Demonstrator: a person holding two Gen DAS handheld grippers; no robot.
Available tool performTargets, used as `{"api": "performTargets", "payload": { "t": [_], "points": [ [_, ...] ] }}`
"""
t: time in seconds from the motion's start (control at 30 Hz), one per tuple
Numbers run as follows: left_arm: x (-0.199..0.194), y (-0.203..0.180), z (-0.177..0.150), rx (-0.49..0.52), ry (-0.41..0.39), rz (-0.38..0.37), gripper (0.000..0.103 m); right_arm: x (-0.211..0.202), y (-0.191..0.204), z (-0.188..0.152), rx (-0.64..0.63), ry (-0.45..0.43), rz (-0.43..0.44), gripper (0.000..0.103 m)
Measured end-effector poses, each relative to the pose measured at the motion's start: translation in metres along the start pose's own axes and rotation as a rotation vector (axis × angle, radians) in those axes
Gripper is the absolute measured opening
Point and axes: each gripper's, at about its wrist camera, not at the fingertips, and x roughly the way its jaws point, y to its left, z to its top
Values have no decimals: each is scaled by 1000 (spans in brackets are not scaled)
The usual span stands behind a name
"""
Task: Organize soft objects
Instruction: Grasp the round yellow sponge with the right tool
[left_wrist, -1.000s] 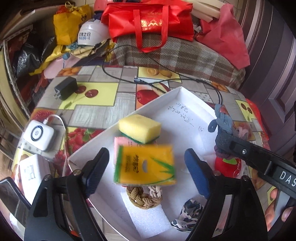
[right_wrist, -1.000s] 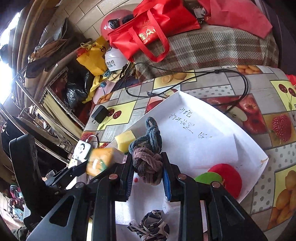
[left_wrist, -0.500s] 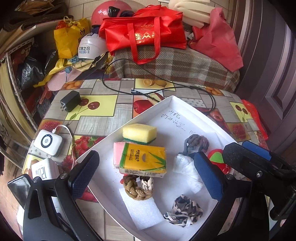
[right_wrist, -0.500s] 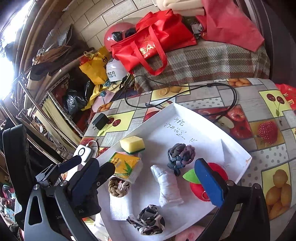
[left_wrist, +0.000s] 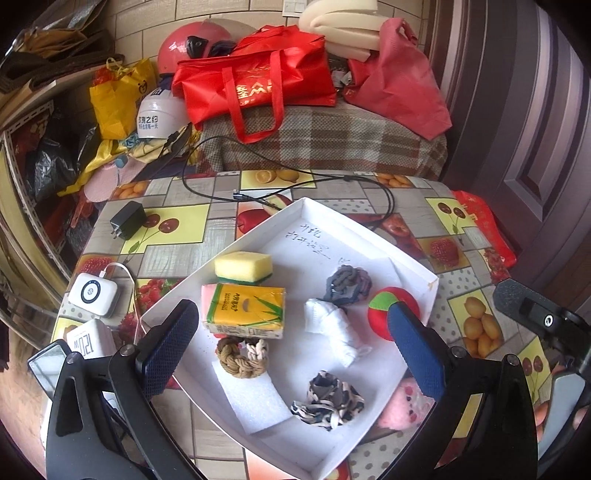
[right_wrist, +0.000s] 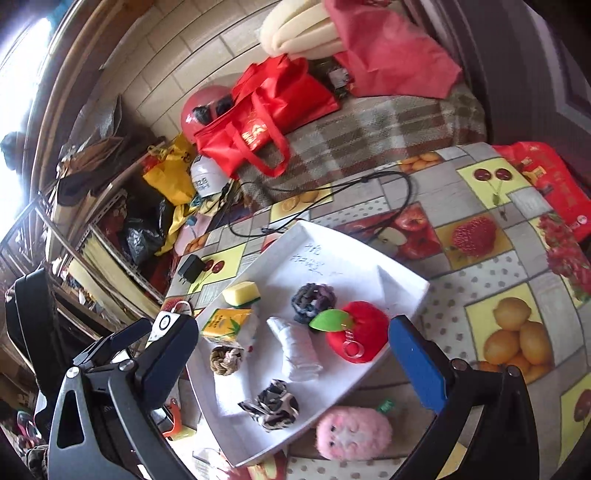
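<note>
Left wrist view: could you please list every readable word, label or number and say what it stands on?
"120": white box at the table's left edge.
Gold Chinese characters on the red bag: too stylised to read.
Chinese lines on the white helmet: too small.
Handwriting on the tray floor: illegible.
Print on the yellow tissue pack: too blurred.

Daylight fills both views, bright and even. In the right wrist view a window at the upper left is blown out to white glare. The white tray reads bright with only soft, faint shadows. Fisheye distortion bends walls and shelves at the edges, and the corners fall to black. Focus is sharp, with no motion blur.
</note>
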Motion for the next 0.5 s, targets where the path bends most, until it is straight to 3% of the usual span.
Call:
{"api": "performTargets", "payload": {
  "t": [0.3, 0.5],
  "points": [
    [-9, -17, -14, 47, 11, -30, 103, -37, -60, -20, 94, -8, -103, 103],
    [2, -14, -49, 59, 85, -103, 103, -35, -86, -63, -4, 106, -200, 103]
  ]
}}
